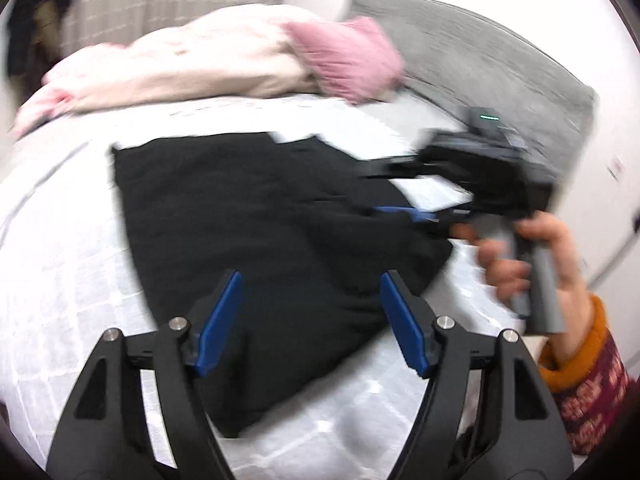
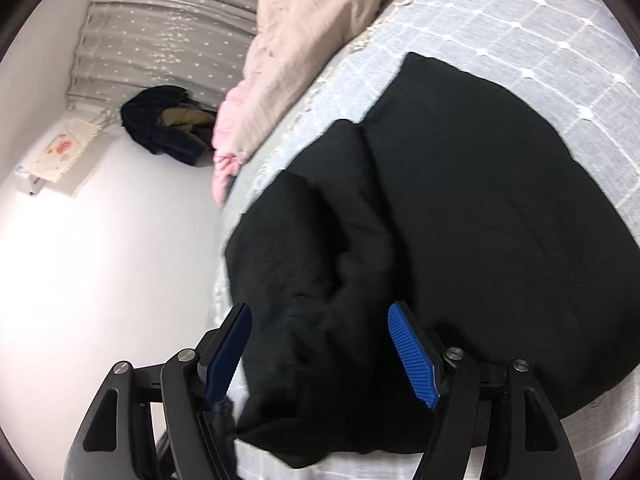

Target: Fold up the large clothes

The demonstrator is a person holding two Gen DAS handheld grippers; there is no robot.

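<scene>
The black garment (image 1: 256,240) lay on the checked bedspread (image 1: 60,280), directly ahead of and below both tools, already doubled into a compact slab. One bulky roll of cloth remained loose along its near edge, so the fold was judged partly complete. The left gripper (image 1: 310,320) stood open, holding nothing. The right gripper (image 2: 320,356) likewise stood open, straddling that roll without pinching it.

Bed (image 1: 72,240) with a pale checked cover; black garment (image 1: 248,220) lies flat on it, pinkish quilt (image 1: 192,64) bunched behind.
</scene>
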